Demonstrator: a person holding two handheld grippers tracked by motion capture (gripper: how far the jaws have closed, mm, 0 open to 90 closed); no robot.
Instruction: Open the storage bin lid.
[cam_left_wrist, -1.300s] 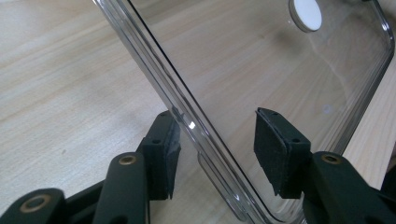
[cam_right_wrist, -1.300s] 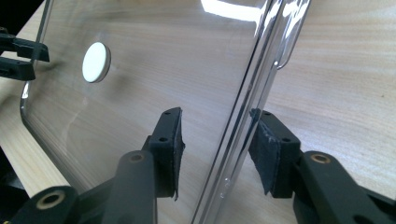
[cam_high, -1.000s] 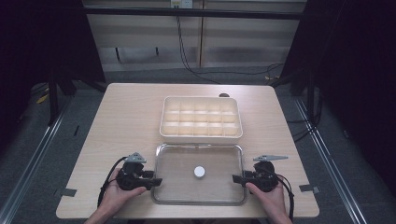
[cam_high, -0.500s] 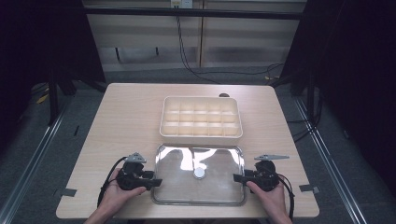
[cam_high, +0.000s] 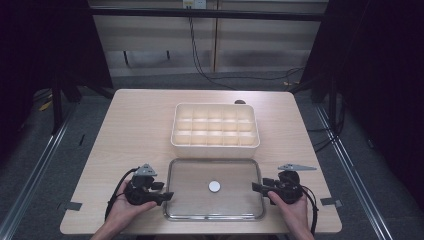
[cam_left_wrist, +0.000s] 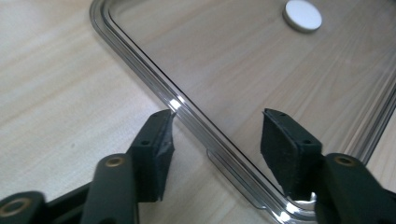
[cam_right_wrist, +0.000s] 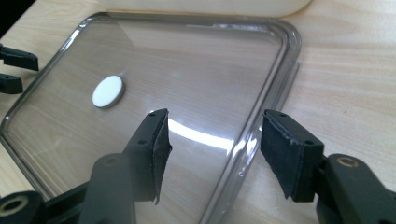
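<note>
A clear plastic lid (cam_high: 230, 172) lies flat on the table's near half, with a small white disc (cam_high: 214, 186) at its middle. My left gripper (cam_high: 167, 196) is at the lid's left rim and my right gripper (cam_high: 256, 187) at its right rim. In the left gripper view the left gripper (cam_left_wrist: 217, 140) is open, the lid's rim (cam_left_wrist: 187, 109) running between its jaws. In the right gripper view the right gripper (cam_right_wrist: 215, 140) is open too, straddling the lid's rim (cam_right_wrist: 261, 116). The white disc (cam_right_wrist: 108, 91) lies farther in, and the left gripper (cam_right_wrist: 23, 71) shows at the far edge.
A cream box (cam_high: 215, 145) with several compartments stands just behind the lid, close to its far rim. The wooden table (cam_high: 135, 135) has bare room left and right of the box. A person's hands hold both grippers at the front edge.
A bright glare on the lid's far part half a second ago is gone now. Both grippers have hardly moved.
</note>
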